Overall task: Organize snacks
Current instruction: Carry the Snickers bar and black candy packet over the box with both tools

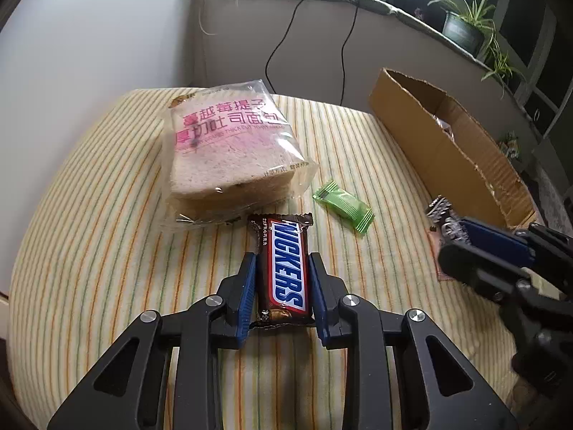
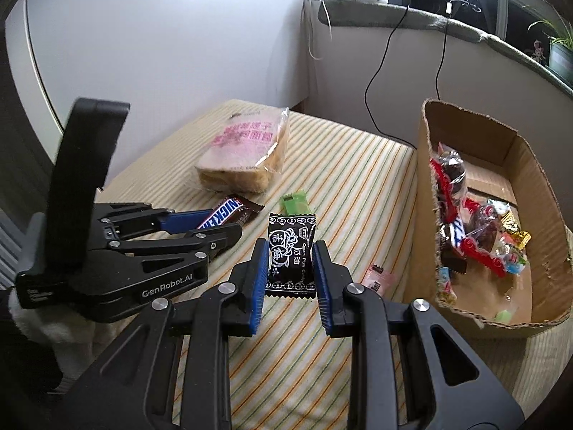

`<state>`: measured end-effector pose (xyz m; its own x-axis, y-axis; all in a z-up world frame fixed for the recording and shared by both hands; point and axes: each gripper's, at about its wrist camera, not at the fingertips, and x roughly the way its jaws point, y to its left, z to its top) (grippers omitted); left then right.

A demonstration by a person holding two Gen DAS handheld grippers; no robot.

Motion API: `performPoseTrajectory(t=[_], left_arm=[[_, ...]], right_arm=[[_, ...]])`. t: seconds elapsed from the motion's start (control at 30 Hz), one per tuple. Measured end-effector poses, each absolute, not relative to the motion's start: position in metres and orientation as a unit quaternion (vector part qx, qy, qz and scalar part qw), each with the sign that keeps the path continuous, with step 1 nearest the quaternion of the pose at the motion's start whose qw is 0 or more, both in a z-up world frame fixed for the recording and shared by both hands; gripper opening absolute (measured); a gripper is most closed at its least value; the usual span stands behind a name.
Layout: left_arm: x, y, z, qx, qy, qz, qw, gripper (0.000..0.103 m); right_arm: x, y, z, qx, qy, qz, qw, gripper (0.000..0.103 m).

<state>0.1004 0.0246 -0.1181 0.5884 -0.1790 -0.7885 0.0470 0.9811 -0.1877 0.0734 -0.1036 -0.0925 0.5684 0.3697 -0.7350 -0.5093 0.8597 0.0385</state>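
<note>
My left gripper is shut on a brown Snickers bar, one blue pad on each long side, low over the striped cloth. The same bar shows in the right wrist view between the left gripper's fingers. My right gripper is shut on a black plum candy packet near the cardboard box. In the left wrist view the right gripper sits at the right with the packet in it.
A bagged toast loaf lies at the back of the cloth, a green candy right of it. A pink candy lies beside the box, which holds several wrapped snacks. Cables and potted plants are behind.
</note>
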Motion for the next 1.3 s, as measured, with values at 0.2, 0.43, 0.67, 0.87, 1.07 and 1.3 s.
performPoseTrajectory(t=[0.2, 0.43, 0.67, 0.87, 1.07, 1.3], left_arm=[[0.092, 0.026, -0.105, -0.088, 0.436, -0.069, 0.893, 0.027], [0.092, 0.011, -0.085, -0.08, 0.416, -0.084, 0.902, 0.027], [0.1, -0.018, -0.071, -0.07, 0.404, -0.111, 0.905, 0.027], [0.106, -0.048, -0.062, -0.059, 0.397, -0.136, 0.906, 0.027], [0.115, -0.078, -0.055, -0.047, 0.393, -0.159, 0.904, 0.027], [0.12, -0.11, -0.052, -0.031, 0.392, -0.185, 0.901, 0.027]], right_arm=[[0.069, -0.119, -0.075, -0.074, 0.375, 0.253, 0.889, 0.026], [0.069, -0.157, -0.058, -0.059, 0.361, 0.234, 0.901, 0.026], [0.075, -0.203, -0.048, -0.044, 0.352, 0.198, 0.914, 0.026], [0.083, -0.24, -0.043, -0.034, 0.348, 0.171, 0.921, 0.026], [0.091, -0.268, -0.043, -0.026, 0.349, 0.15, 0.925, 0.026], [0.1, -0.289, -0.048, -0.02, 0.354, 0.134, 0.925, 0.026]])
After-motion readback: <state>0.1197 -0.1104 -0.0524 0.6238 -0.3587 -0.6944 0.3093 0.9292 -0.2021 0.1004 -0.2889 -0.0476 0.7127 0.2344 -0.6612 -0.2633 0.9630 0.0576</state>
